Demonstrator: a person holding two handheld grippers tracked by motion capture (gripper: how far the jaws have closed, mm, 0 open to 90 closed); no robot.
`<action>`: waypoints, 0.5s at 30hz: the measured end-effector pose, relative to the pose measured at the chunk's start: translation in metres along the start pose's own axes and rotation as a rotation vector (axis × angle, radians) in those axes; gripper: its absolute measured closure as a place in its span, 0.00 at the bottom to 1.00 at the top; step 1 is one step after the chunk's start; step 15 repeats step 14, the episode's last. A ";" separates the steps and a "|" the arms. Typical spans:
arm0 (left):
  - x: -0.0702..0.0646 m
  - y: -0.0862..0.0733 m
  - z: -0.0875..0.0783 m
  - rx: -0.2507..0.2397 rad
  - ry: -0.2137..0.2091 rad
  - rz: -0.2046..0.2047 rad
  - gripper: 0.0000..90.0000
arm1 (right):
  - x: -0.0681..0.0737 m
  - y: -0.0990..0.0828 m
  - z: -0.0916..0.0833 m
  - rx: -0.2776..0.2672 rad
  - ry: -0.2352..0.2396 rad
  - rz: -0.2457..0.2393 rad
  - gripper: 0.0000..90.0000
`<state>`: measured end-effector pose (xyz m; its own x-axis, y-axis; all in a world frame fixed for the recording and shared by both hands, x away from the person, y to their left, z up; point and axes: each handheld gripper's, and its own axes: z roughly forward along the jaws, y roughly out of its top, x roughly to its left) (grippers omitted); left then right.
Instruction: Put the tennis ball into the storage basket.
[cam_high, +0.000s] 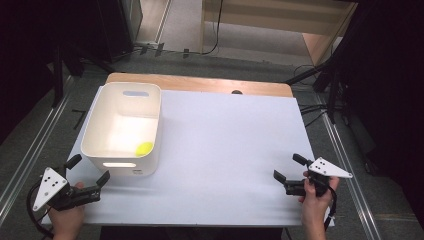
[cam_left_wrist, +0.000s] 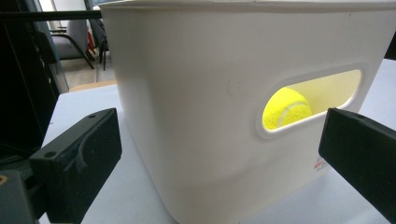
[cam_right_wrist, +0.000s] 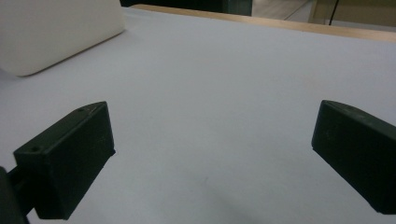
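Note:
A white plastic bin with handle slots stands at the left of the white table. A yellow-green tennis ball lies inside it at the near right corner, and the ball glows through the near handle slot of the bin. My left gripper is held open just in front of the bin's near left corner, with nothing between the jaws. My right gripper is open too, low over the bare table at the near right, pointing left. In the right gripper view the bin's corner sits far off at the upper left.
The white table top stretches between the bin and the right gripper, with a wooden edge along the far side. Dark stands and cables flank the table on the floor.

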<state>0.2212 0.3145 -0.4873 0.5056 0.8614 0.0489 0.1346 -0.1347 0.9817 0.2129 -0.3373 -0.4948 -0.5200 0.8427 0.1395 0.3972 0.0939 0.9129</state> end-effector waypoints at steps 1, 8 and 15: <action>0.000 0.000 0.000 0.000 -0.001 0.000 0.00 | -0.001 -0.002 -0.001 -0.004 -0.003 0.005 0.00; 0.000 0.000 0.000 -0.002 -0.001 -0.001 0.00 | -0.005 -0.012 -0.010 -0.038 -0.014 0.020 0.00; 0.000 0.000 0.001 -0.001 -0.002 0.000 0.00 | -0.007 -0.017 -0.011 -0.040 -0.020 0.045 0.00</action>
